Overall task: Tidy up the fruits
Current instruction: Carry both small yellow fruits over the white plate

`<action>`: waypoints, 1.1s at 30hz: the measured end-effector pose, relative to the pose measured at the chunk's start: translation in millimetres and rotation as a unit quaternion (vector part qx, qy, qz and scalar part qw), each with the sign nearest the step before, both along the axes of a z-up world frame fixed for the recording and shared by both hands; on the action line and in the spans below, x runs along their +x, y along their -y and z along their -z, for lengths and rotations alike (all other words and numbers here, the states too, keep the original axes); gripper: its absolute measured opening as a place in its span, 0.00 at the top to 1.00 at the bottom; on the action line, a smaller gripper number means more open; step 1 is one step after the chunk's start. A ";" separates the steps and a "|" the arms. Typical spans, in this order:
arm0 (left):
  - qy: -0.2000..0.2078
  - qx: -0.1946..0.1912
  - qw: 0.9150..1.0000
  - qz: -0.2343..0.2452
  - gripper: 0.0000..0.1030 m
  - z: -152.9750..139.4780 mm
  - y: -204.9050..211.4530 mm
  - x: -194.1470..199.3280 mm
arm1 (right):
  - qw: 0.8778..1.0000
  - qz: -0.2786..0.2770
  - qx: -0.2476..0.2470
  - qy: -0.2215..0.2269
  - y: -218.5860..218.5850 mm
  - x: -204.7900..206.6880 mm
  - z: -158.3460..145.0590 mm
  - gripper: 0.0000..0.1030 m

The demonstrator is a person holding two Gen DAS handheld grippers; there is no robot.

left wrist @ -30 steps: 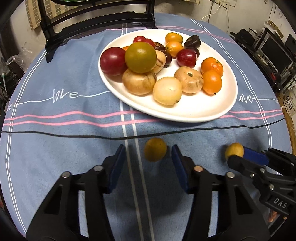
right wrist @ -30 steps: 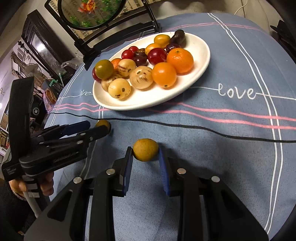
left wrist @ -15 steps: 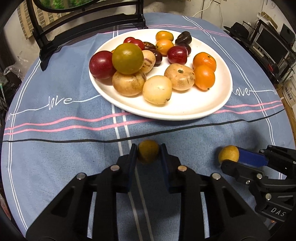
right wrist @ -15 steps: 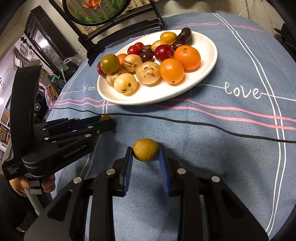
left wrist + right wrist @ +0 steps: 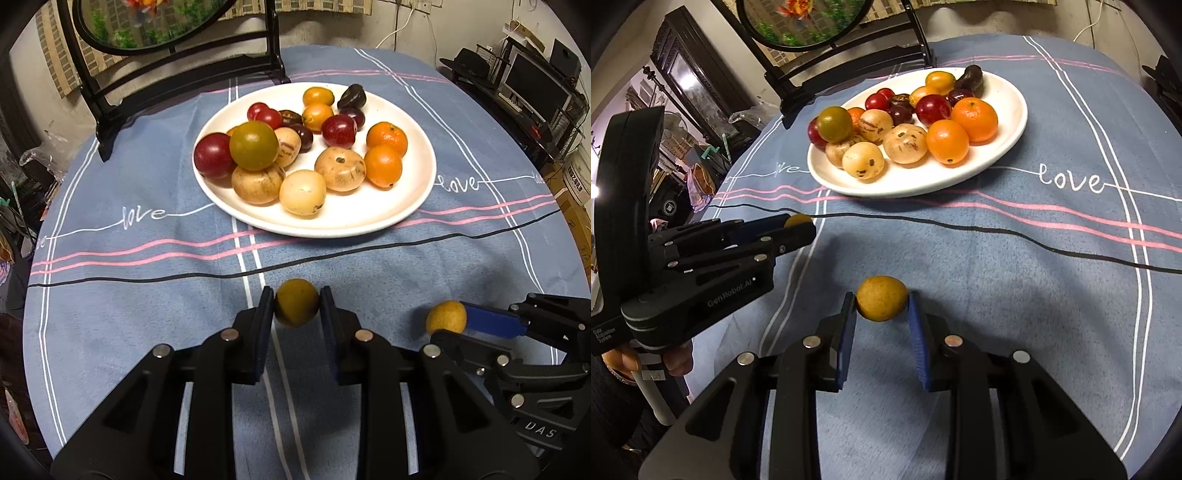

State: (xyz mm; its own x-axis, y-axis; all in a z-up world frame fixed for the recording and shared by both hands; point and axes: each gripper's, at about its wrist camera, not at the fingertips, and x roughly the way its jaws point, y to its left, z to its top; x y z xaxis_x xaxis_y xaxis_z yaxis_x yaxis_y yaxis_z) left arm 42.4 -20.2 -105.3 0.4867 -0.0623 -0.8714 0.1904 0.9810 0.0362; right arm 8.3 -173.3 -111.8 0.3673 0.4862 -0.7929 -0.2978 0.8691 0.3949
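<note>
Here, claws (image 5: 296, 308) pinch round fruit (image 5: 296, 302).

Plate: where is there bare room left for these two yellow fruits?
The white plate is bare along its near rim, in front of the pale fruit and oranges, and along its right edge. The left and far parts are crowded, fruit piled and touching. Both tongs, left and right, hold a fruit.
</note>
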 end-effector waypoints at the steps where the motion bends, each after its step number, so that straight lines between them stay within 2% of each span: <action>1: 0.003 0.001 1.000 0.000 0.75 -2.2 -0.1 -1.9 | 1.000 -0.002 0.001 0.001 -0.4 -2.4 -1.6 0.72; 19: 0.043 0.008 0.999 0.000 0.75 -39.2 -3.4 -19.0 | 0.999 -0.025 0.006 0.037 -5.4 -18.5 -35.4 0.72; 28: 0.041 0.007 0.999 0.002 0.75 -39.7 -3.1 -9.7 | 0.999 -0.026 0.008 0.034 -3.7 -14.4 -33.3 0.72; 33: 0.053 0.005 0.999 -0.003 0.75 -49.7 -8.1 7.7 | 0.998 -0.018 0.011 0.060 4.3 3.4 -54.1 0.72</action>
State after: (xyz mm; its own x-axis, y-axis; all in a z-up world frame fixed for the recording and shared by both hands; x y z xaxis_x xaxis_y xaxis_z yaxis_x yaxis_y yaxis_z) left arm 50.0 -12.0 -55.6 0.5772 -0.0501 -0.8151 0.1790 0.9816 0.0664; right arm 11.7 -177.5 -57.7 0.4416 0.5170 -0.7333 -0.3745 0.8489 0.3730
